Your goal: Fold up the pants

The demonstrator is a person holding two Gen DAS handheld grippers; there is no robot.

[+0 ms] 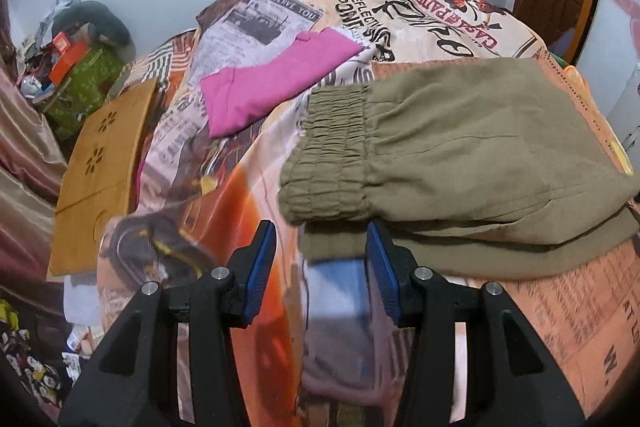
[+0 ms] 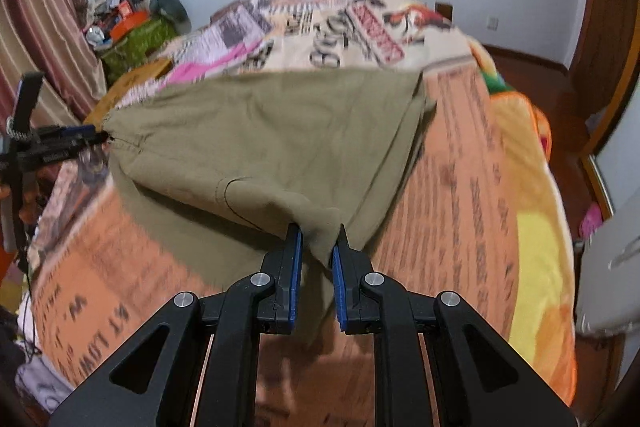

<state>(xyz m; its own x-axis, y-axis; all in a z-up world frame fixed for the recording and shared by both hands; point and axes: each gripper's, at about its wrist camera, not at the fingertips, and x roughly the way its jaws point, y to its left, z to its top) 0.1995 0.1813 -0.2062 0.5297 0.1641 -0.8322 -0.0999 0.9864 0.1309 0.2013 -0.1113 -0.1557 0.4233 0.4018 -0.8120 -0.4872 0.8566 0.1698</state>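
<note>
Olive pants (image 1: 480,147) lie folded over on the printed bed cover (image 1: 240,195), with their elastic waistband (image 1: 332,147) toward the left. My left gripper (image 1: 322,235) has the near waist corner between its blue pads, the jaws standing partly apart. In the right wrist view the pants (image 2: 260,131) tent up from the bed. Their left corner is drawn to a point at the left gripper (image 2: 105,137). My right gripper (image 2: 317,233) is shut on a pinch of the pants' near edge.
A folded pink garment (image 1: 272,79) lies farther back on the bed. A tan board (image 1: 100,155) leans at the bed's left side, with a pile of clutter (image 1: 80,67) and curtains (image 2: 44,27) beyond. A white object (image 2: 612,267) stands off the bed's right edge.
</note>
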